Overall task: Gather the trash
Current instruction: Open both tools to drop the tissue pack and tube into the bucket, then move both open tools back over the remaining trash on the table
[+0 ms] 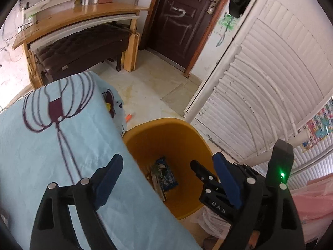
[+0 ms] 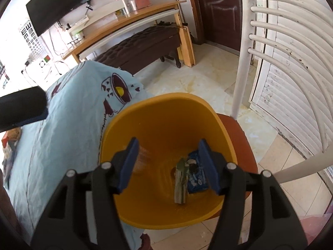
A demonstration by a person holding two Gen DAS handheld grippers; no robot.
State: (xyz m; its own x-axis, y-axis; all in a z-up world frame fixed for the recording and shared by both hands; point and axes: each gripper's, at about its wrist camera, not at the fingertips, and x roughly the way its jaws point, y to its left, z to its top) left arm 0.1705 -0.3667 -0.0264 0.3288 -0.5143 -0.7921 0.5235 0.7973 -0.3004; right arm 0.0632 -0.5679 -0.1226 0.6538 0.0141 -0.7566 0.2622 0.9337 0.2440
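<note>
A yellow bin [image 2: 166, 112] stands on the floor beside a table covered by a light blue cloth [image 2: 62, 125]. Inside it lie a blue wrapper [image 2: 196, 182] and a green-grey folded packet [image 2: 180, 182]. My right gripper [image 2: 168, 164] is open and empty, held right over the bin's mouth; a faint blurred clear shape [image 2: 143, 158] shows by its left finger. In the left wrist view the bin [image 1: 166, 137] holds the blue wrapper [image 1: 167, 176]. My left gripper [image 1: 168, 181] is open and empty, straddling the table edge and bin. The right gripper's body [image 1: 216, 191] shows over the bin.
A white slatted chair [image 2: 239, 66] with a reddish seat stands right of the bin. A wooden desk [image 2: 124, 23] and a dark tufted bench [image 2: 141, 48] stand at the back, next to a brown door [image 1: 179, 20]. A small orange item [image 1: 128, 117] lies on the tiled floor.
</note>
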